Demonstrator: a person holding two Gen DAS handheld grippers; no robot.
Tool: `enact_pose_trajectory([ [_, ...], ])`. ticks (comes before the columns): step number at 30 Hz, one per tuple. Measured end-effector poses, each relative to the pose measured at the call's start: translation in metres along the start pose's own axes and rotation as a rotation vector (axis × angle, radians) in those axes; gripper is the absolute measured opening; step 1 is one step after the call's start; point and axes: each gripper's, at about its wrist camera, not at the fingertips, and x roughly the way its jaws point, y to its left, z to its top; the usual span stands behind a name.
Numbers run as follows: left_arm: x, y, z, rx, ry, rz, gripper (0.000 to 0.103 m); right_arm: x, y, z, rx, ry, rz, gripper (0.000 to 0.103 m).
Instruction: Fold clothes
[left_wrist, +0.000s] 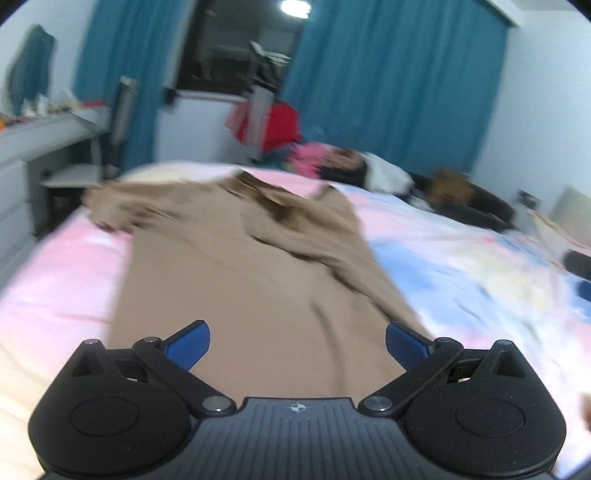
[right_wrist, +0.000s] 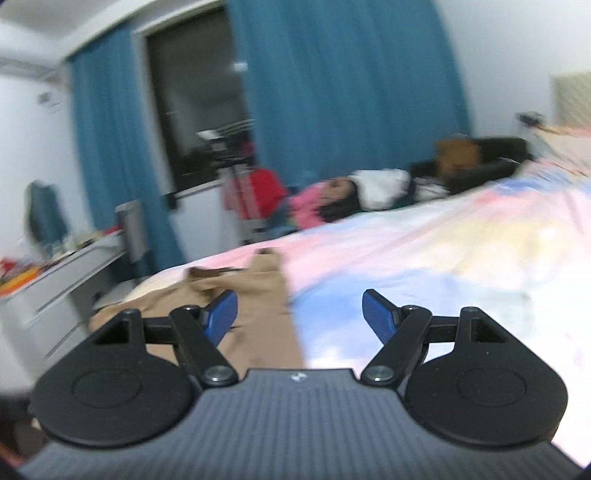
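Observation:
A tan garment (left_wrist: 236, 266) lies spread lengthwise on the bed, its right sleeve folded in over the body and its left sleeve stretched out to the far left. My left gripper (left_wrist: 297, 345) hovers open over the garment's near hem, nothing between its blue fingers (left_wrist: 188, 345). In the right wrist view the same tan garment (right_wrist: 258, 295) shows at lower left. My right gripper (right_wrist: 299, 314) is open above the garment's right edge, holding nothing. Both views are blurred by motion.
The bed has a pastel pink, blue and yellow cover (left_wrist: 461, 258). A pile of clothes (left_wrist: 332, 162) lies at its far side, with a dark bag (left_wrist: 476, 206) beside it. A grey desk (left_wrist: 40, 144) stands left, blue curtains (left_wrist: 388, 81) behind.

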Motion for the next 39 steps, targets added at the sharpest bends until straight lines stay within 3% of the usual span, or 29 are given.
enact_pose_trajectory([
  [8,0.022,-0.069,-0.034,0.043,0.161,-0.199,0.093,0.010,-0.063,0.001,0.165,-0.002,-0.145,0.077],
  [10,0.032,-0.083,-0.044,0.066,0.211,-0.219,0.089,0.015,-0.071,-0.002,0.187,0.017,-0.157,0.077],
  [12,0.046,-0.092,-0.054,0.084,0.266,-0.232,0.078,0.020,-0.074,-0.006,0.193,0.041,-0.156,0.077],
  [15,0.064,-0.095,-0.068,0.092,0.318,-0.238,0.070,0.030,-0.075,-0.011,0.201,0.074,-0.155,0.077],
  [20,0.078,-0.084,-0.081,0.044,0.402,-0.254,0.048,0.038,-0.077,-0.016,0.219,0.108,-0.149,0.077],
  [22,0.080,-0.083,-0.082,0.049,0.396,-0.261,0.036,0.040,-0.077,-0.018,0.218,0.116,-0.150,0.077],
  [24,0.077,-0.083,-0.082,0.051,0.383,-0.286,0.009,0.042,-0.076,-0.019,0.214,0.124,-0.151,0.077],
  [27,0.066,-0.084,-0.081,0.058,0.356,-0.310,0.001,0.044,-0.073,-0.021,0.203,0.134,-0.157,0.077],
  [30,0.057,-0.082,-0.076,0.033,0.332,-0.328,0.001,0.045,-0.070,-0.023,0.186,0.146,-0.163,0.077],
  [39,0.015,-0.040,-0.038,-0.207,0.309,-0.394,0.000,0.051,-0.059,-0.027,0.123,0.186,-0.158,0.077],
])
